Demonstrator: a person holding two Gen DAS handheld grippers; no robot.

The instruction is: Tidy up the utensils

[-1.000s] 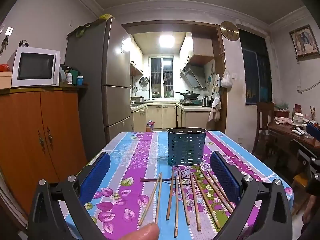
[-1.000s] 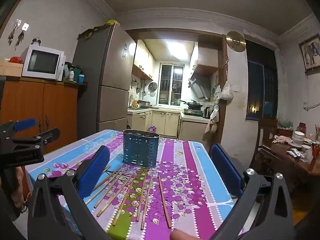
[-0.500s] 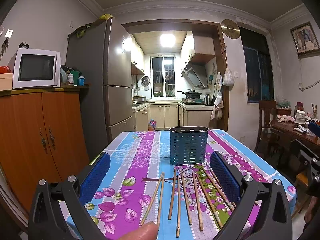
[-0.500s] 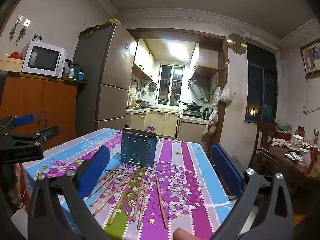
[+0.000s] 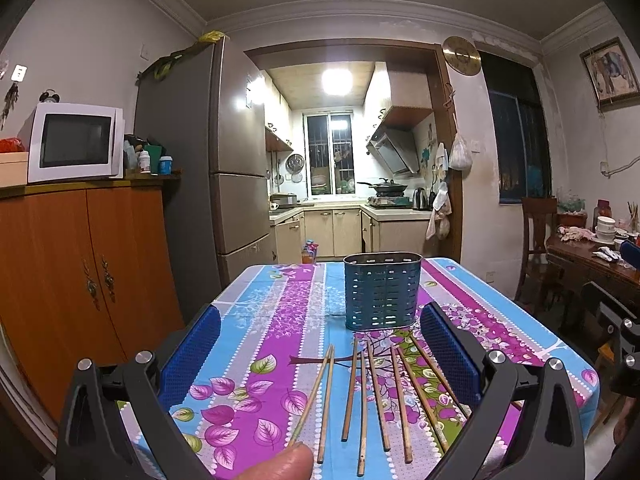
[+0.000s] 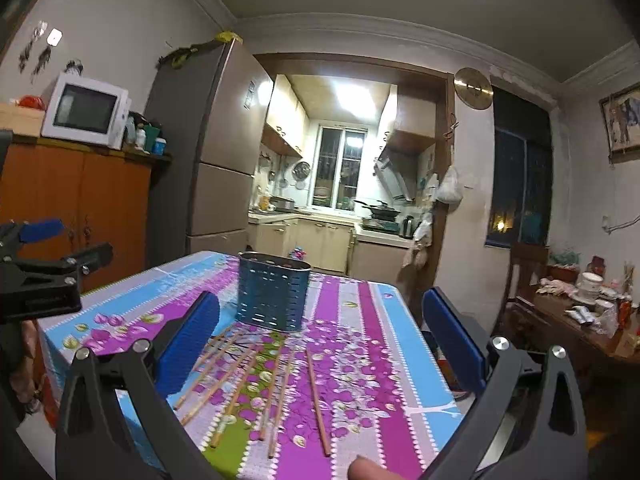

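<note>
blue holder [image 5: 382, 290] upright beyond loose chopsticks [image 5: 376, 392]; contents unseen; both grippers' jaws spread, holding nothing.

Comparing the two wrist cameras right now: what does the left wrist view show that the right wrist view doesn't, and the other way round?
Only the left wrist view shows the left gripper from behind, open and empty, and the leftmost pair of chopsticks plainly.

Only the right wrist view shows the right gripper from behind, open and empty, and the left gripper from the side, held beyond the table's left edge.

Both show the blue utensil holder standing upright on the floral tablecloth, with loose chopsticks lying in front of it.
</note>
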